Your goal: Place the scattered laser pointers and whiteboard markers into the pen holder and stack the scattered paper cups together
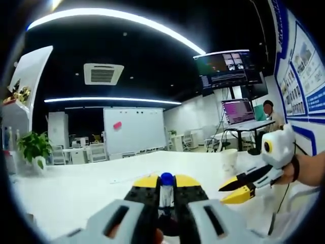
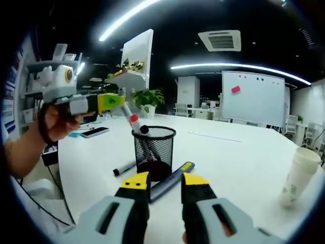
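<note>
My left gripper (image 1: 166, 187) is shut on a white marker (image 1: 166, 189) with a blue end, which stands up between its yellow tips. In the right gripper view the left gripper (image 2: 109, 101) comes in from the left, and the marker (image 2: 131, 115) slants down to the rim of the black mesh pen holder (image 2: 154, 147); a red band and a dark end show there. My right gripper (image 2: 165, 183) is open in front of the holder with nothing between its fingers; the right gripper (image 1: 237, 190) also shows low right in the left gripper view. A dark laser pointer (image 2: 172, 180) and a black marker (image 2: 123, 169) lie by the holder.
One paper cup (image 2: 299, 175) stands on the white table (image 2: 238, 157) at the right, and a paper cup (image 1: 229, 160) shows beyond the right gripper. A phone (image 2: 95, 132) lies at the far left. A potted plant (image 2: 147, 99) and a whiteboard (image 2: 254, 96) stand behind.
</note>
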Demonstrator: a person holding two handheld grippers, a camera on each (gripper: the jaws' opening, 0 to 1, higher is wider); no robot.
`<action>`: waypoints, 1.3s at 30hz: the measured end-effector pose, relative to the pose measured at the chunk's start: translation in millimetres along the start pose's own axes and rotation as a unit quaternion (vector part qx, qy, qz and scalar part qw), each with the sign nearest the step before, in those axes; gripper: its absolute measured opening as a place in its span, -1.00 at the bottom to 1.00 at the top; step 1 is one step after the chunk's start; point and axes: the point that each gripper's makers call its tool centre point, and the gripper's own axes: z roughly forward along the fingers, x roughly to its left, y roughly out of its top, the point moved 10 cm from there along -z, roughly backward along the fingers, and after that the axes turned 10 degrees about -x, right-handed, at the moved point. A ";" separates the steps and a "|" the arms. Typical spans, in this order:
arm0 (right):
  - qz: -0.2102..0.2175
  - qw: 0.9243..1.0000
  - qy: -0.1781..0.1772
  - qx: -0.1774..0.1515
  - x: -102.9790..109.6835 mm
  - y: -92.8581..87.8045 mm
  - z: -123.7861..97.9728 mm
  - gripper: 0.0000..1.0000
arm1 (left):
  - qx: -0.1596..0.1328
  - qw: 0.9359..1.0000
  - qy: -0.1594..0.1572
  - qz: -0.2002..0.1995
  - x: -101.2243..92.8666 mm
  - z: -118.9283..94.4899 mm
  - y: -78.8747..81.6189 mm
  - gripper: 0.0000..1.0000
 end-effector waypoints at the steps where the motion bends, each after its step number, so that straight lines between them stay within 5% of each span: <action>1: -0.003 1.000 0.002 0.000 0.2 0.1 0.6 -0.52 | 0.001 1.000 0.001 -0.001 -0.7 -0.2 -0.3 -0.78; 39: -0.011 1.000 0.004 0.010 -3.7 -2.2 2.5 -0.52 | 0.049 0.998 -0.018 0.033 -6.4 6.4 -15.5 -0.77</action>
